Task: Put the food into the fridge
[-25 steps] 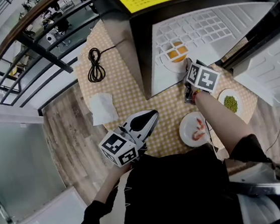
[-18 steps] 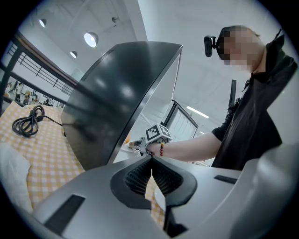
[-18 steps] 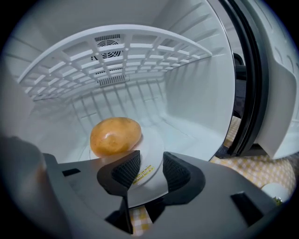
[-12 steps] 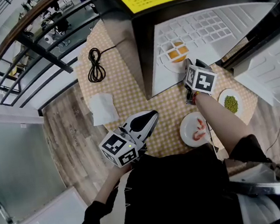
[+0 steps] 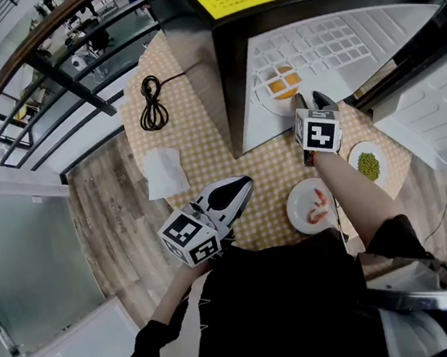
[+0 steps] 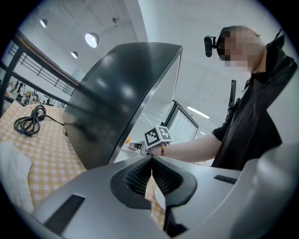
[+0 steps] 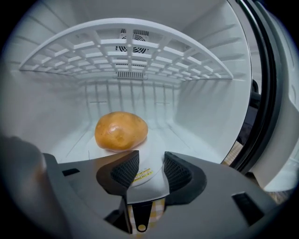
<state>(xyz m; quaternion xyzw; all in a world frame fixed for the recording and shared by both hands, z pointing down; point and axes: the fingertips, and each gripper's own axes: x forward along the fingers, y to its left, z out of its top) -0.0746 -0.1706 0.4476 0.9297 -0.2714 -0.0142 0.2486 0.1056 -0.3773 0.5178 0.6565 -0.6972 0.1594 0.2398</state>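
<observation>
Bright, even indoor light; heavy fisheye on all three feeds.
I see the fridge [image 7: 154, 93] interior lit soft white, nearly shadowless, with a small sheen on the food [image 7: 121, 130]. Ceiling lamps [image 6: 91, 39] flare in the left gripper view and smear dull reflections down the fridge's dark side. Both gripper views vignette black at the corners; close foreground is soft.

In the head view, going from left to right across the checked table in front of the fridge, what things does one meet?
black cable → left gripper → plate of shrimp → plate of green food
</observation>
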